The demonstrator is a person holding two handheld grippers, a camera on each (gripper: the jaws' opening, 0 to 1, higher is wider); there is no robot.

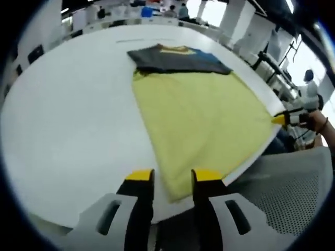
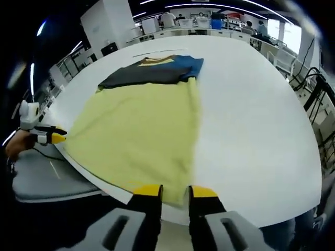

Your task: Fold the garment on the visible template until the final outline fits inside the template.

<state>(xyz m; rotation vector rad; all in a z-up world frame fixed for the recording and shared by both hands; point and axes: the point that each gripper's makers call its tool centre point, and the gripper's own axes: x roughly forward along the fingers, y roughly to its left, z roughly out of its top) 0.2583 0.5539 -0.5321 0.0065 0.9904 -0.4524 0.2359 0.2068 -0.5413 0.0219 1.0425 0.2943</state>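
A yellow garment (image 1: 199, 115) lies flat on the white table (image 1: 73, 125), reaching the near edge. A dark grey and blue folded piece (image 1: 178, 58) lies across its far end. My left gripper (image 1: 172, 180) is at one near corner; its jaws stand apart with the corner between them. In the right gripper view, the yellow garment (image 2: 136, 130) and the dark piece (image 2: 152, 72) show again. My right gripper (image 2: 175, 192) is open astride the other near corner. Each gripper shows in the other's view at the cloth's corner: right gripper (image 1: 282, 120), left gripper (image 2: 55, 137).
The round white table (image 2: 251, 115) has bare surface on both sides of the cloth. A grey mesh chair (image 1: 293, 193) stands at the near edge. Desks, shelves and people are far behind the table.
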